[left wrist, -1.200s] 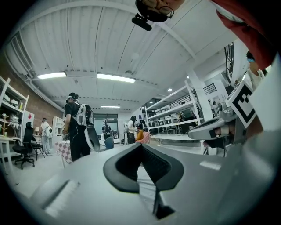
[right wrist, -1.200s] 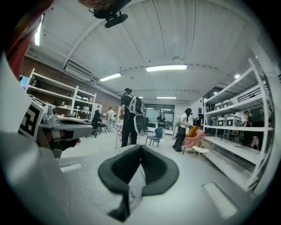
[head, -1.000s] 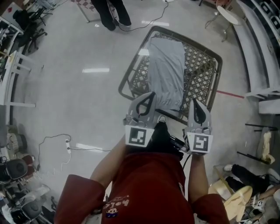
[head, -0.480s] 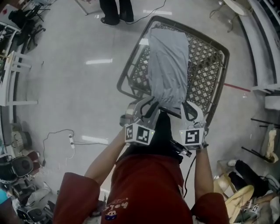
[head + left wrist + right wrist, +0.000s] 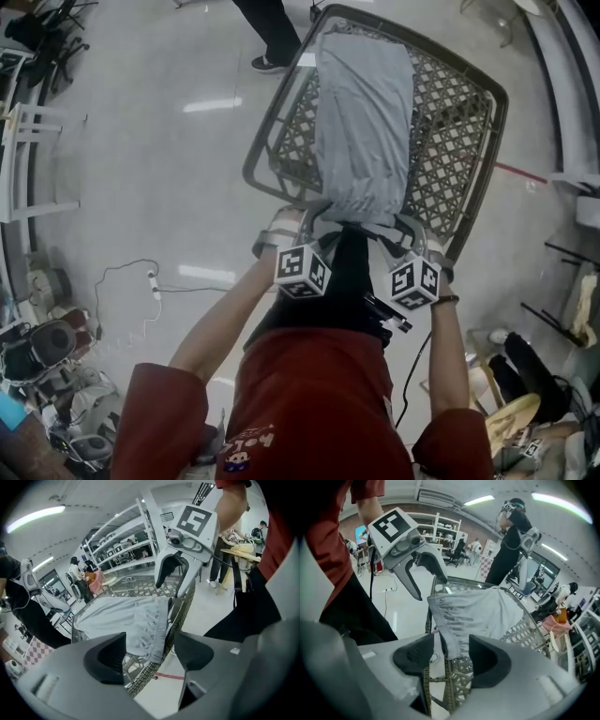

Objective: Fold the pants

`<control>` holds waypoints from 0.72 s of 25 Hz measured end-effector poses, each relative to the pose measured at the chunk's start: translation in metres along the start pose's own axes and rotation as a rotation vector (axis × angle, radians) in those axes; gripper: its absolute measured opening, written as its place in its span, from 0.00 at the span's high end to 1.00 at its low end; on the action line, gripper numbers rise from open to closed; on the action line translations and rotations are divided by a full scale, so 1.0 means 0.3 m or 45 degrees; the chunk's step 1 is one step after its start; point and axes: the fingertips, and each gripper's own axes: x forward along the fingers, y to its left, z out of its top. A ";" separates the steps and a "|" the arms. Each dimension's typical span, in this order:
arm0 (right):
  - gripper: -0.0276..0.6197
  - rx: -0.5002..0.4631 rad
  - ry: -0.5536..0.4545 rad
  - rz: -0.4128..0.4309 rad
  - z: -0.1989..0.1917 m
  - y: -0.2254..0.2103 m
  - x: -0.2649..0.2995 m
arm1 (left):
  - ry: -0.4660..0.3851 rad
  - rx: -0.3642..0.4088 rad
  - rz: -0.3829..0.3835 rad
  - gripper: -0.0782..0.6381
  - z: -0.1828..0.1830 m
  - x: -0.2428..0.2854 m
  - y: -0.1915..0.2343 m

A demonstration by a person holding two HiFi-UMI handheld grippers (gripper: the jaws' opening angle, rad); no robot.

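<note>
While both hands hover at the near rim of the woven table point(image 5: 281, 127), the left gripper point(image 5: 149, 654) is released: its jaws have just been opening, and one corner of the waistband lies loose between them, unpinched. The right gripper point(image 5: 450, 658) has likewise just let go, with the other corner hanging free between its spread jaws. Beyond them, the grey pants point(image 5: 364, 122) lie flat lengthwise across the lattice top. Farther off, a person's legs point(image 5: 272, 33) stand on the floor.

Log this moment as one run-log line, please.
pants: on wicker table | left gripper: just opened, waistband between jaws | right gripper: just opened, waistband between jaws
</note>
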 end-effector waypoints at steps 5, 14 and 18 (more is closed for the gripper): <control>0.60 -0.105 0.097 0.167 -0.066 0.040 0.104 | 0.081 0.054 -0.134 0.42 -0.054 0.100 -0.049; 0.60 -0.109 0.114 0.322 -0.095 0.008 0.198 | 0.198 0.095 -0.319 0.42 -0.142 0.201 -0.039; 0.61 -0.083 0.112 0.403 -0.092 -0.010 0.206 | 0.221 0.105 -0.428 0.42 -0.148 0.214 -0.029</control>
